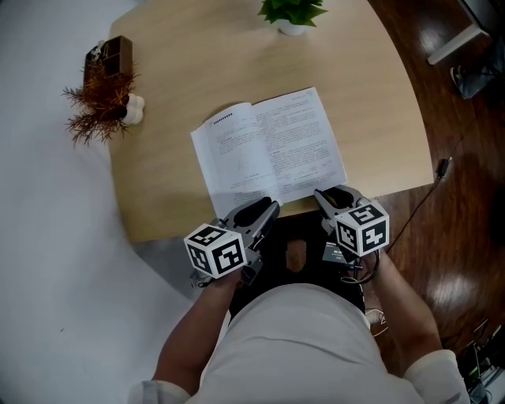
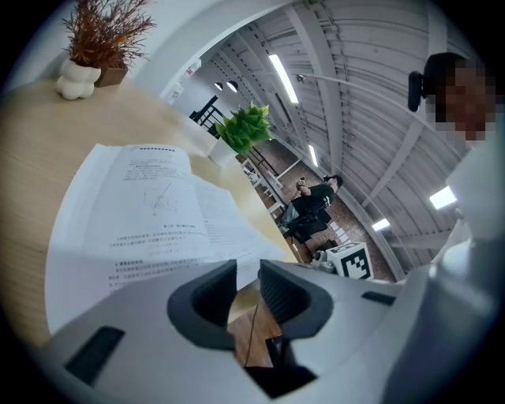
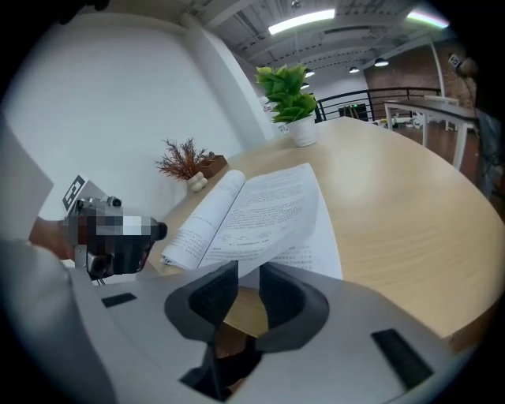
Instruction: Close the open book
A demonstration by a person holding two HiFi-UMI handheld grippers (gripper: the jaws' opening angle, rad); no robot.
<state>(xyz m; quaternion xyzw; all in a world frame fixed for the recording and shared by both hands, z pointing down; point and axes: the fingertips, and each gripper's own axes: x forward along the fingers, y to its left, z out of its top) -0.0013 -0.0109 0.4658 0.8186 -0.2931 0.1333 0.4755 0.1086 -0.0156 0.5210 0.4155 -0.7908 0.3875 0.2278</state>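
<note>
The open book (image 1: 268, 150) lies flat on the light wooden table (image 1: 181, 71), its white printed pages facing up. My left gripper (image 1: 272, 207) sits at the book's near edge under the left page (image 2: 150, 213); its jaws (image 2: 247, 276) stand a little apart, and the page edge shows in the gap. My right gripper (image 1: 319, 194) is at the near edge of the right page (image 3: 268, 205), which curls up slightly over the sheets below. Its jaws (image 3: 249, 276) also keep a narrow gap, with white paper showing beyond them. Neither pair of pads presses on a page.
A green potted plant (image 1: 292, 14) stands at the table's far edge. A dried red plant (image 1: 102, 99) with a small white holder is at the far left corner. The table's near edge runs just in front of both grippers. Dark wood floor (image 1: 442, 237) with a cable lies to the right.
</note>
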